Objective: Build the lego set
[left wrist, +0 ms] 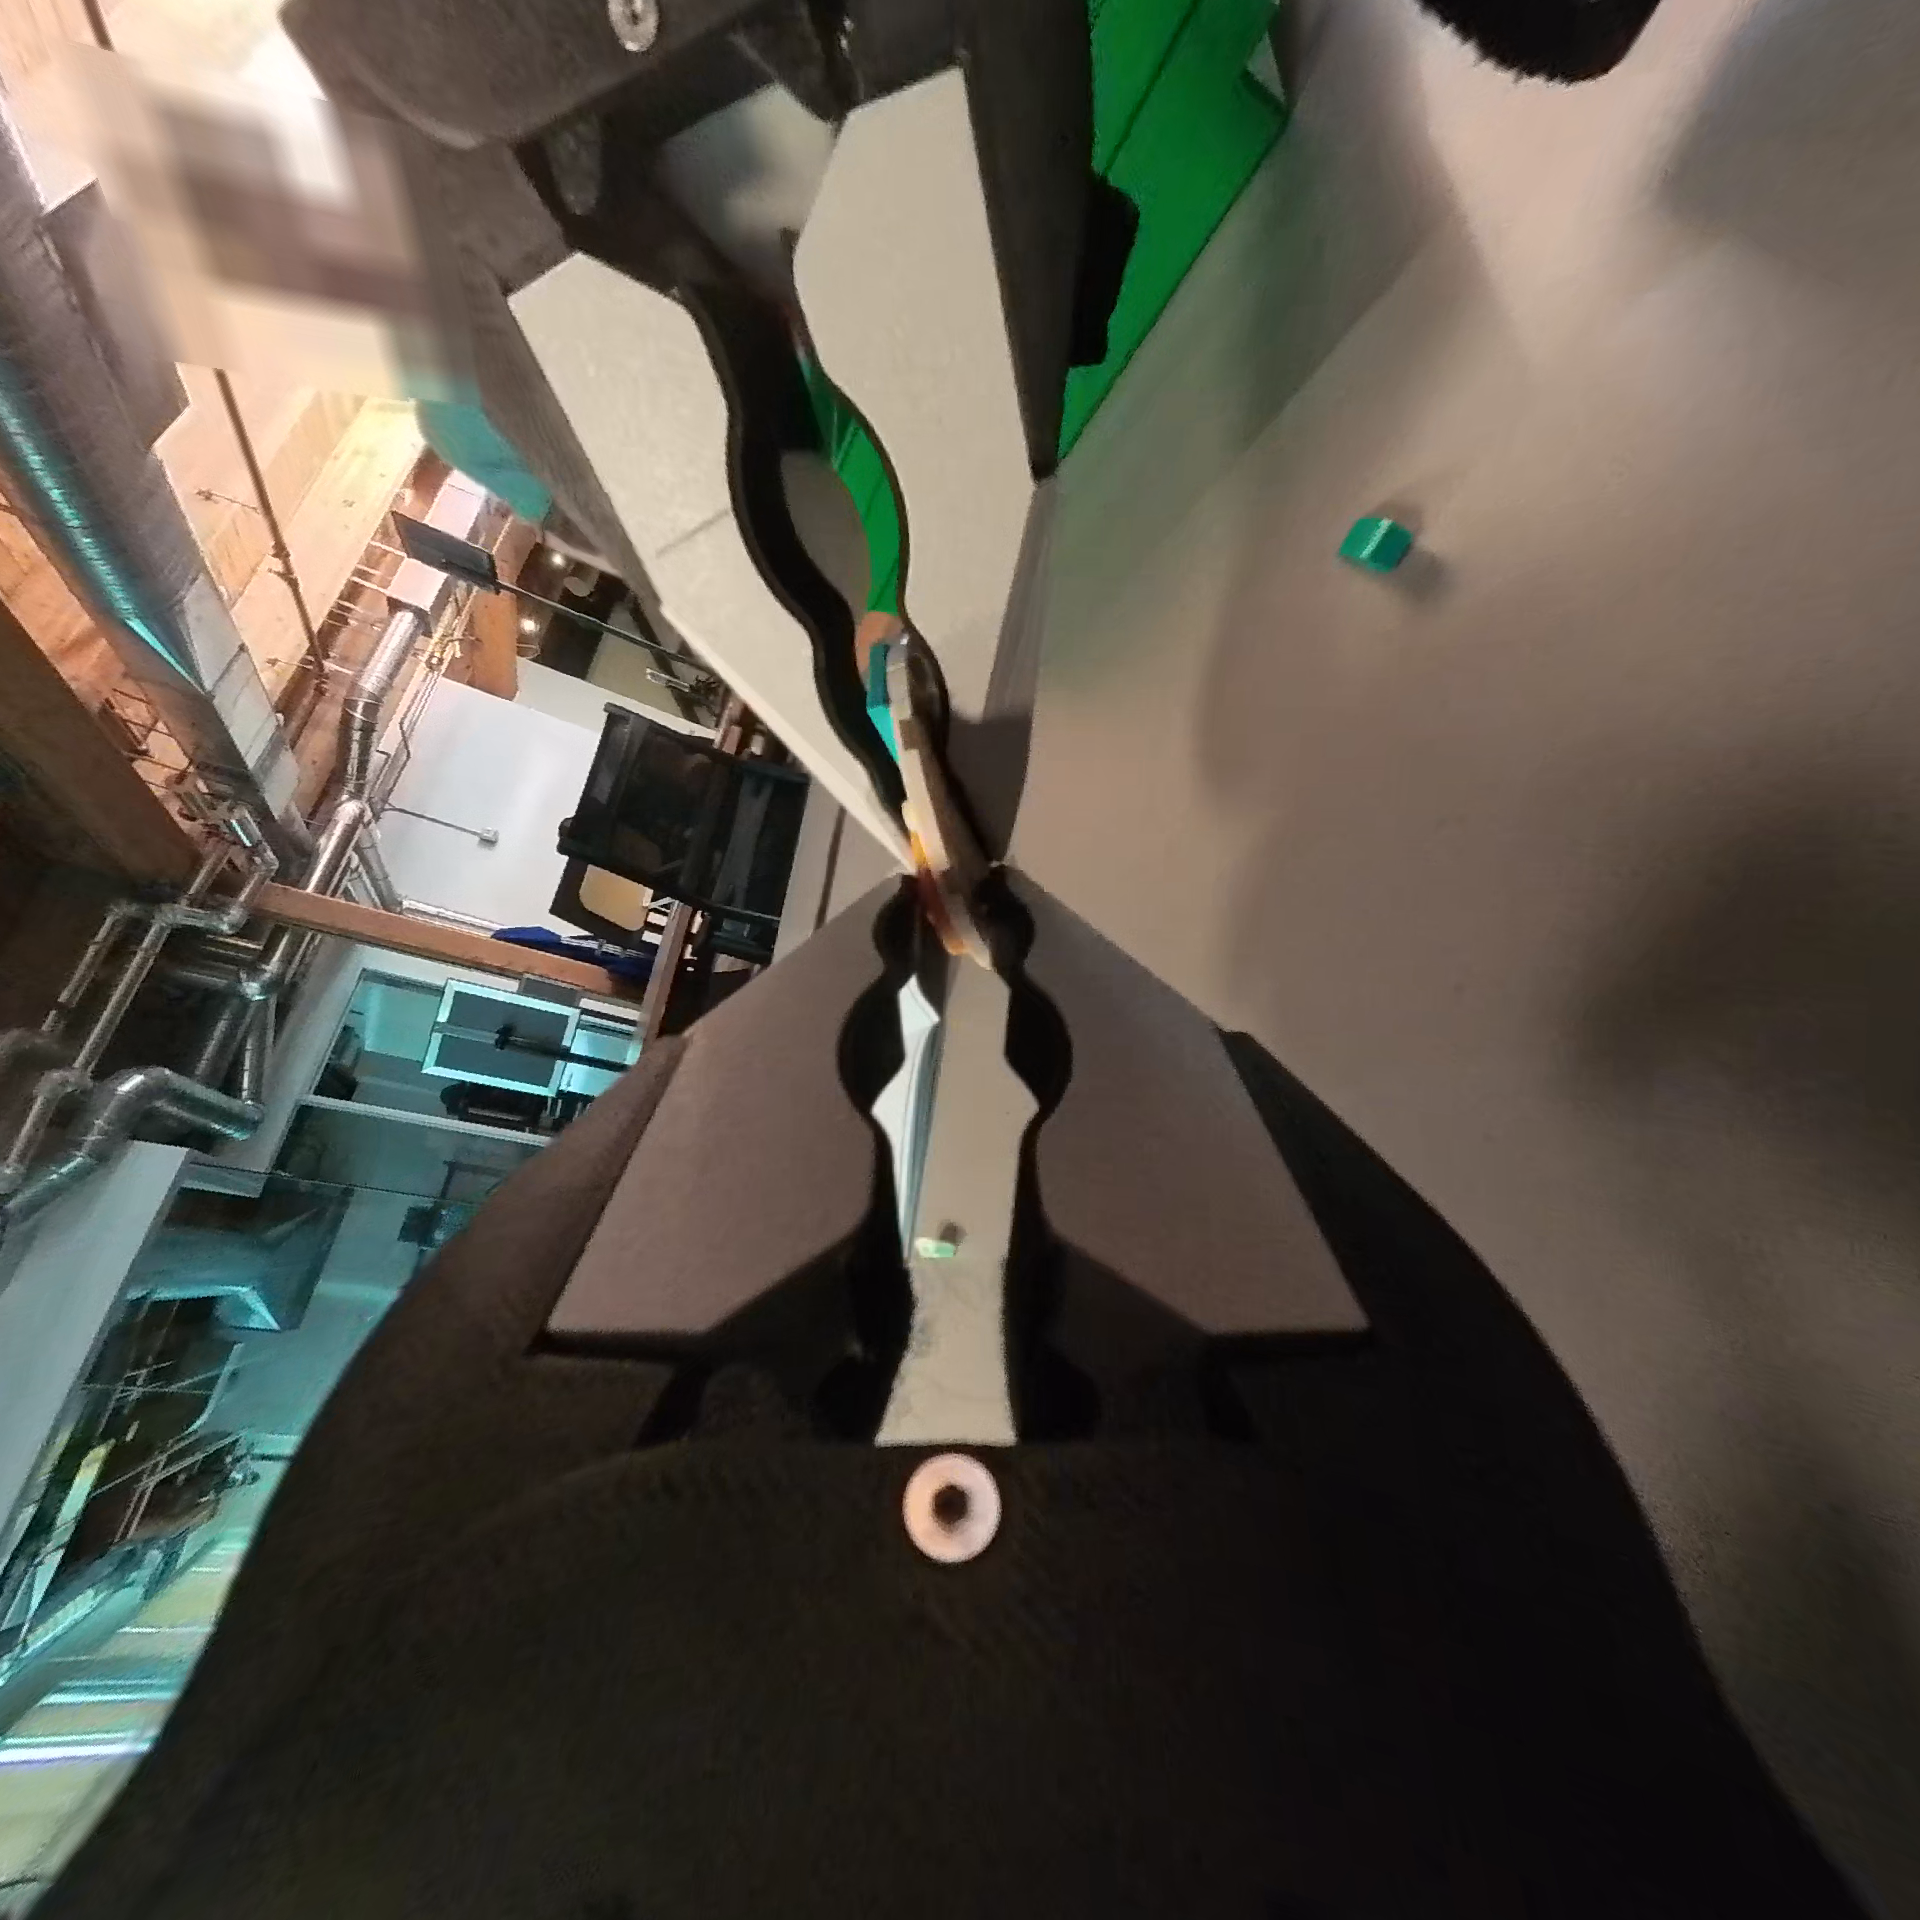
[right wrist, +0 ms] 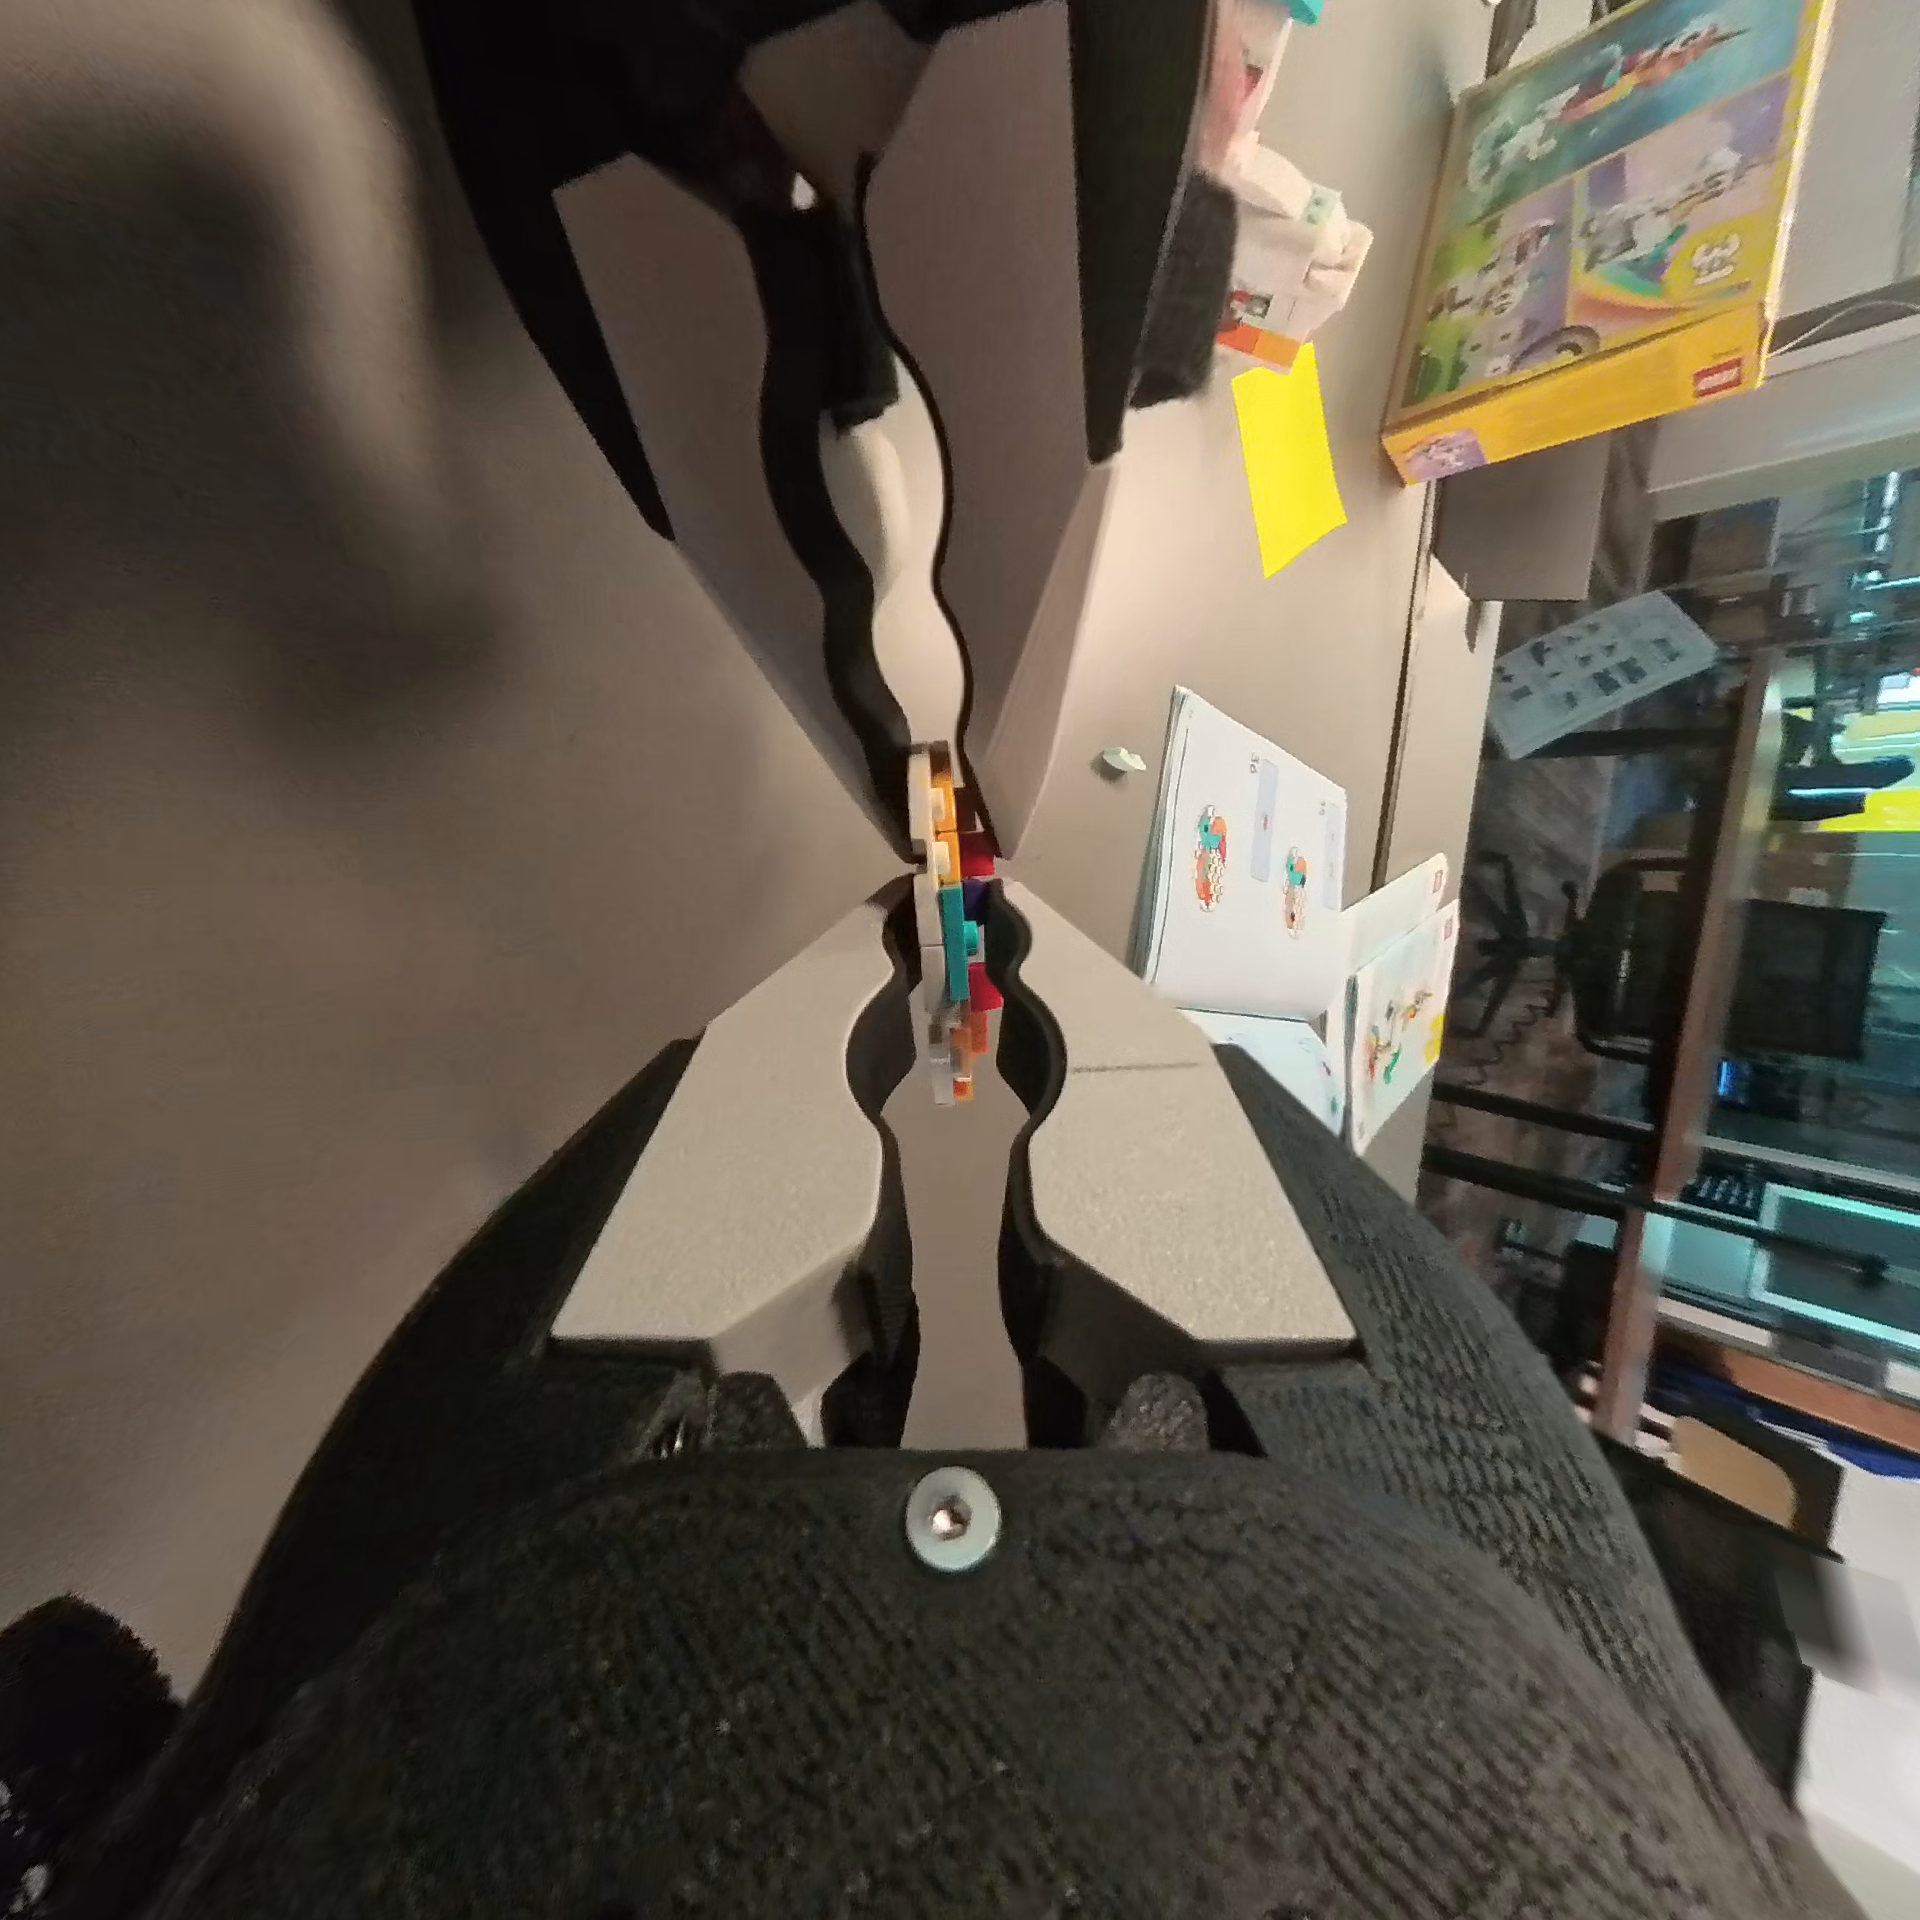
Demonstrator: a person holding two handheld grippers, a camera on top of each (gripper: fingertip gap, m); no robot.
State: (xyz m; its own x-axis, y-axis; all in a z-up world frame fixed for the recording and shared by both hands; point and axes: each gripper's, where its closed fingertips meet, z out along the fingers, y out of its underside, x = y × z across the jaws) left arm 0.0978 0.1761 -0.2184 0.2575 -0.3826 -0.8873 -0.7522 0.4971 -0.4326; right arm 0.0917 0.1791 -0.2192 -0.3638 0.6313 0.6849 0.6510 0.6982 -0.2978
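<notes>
A small flat lego model of white, orange, red and teal pieces (right wrist: 948, 935) is held edge-on in the air over the grey table (right wrist: 312, 935). My right gripper (right wrist: 951, 899) is shut on its near end. My left gripper (right wrist: 951, 831) comes in from the top of the right wrist view and is shut on the far end, tip to tip with the right one. In the left wrist view, the left gripper (left wrist: 951, 904) meets the right gripper (left wrist: 935, 831), with the model (left wrist: 928, 769) pinched between them.
A small green brick (left wrist: 1371, 542) and a tiny green piece (left wrist: 938, 1242) lie on the table. A green object (left wrist: 1164, 208) sits behind the right gripper. A lego box (right wrist: 1600, 229), a yellow paper (right wrist: 1288, 457), open instruction booklets (right wrist: 1236, 852) and a pale piece (right wrist: 1120, 762) lie to the right.
</notes>
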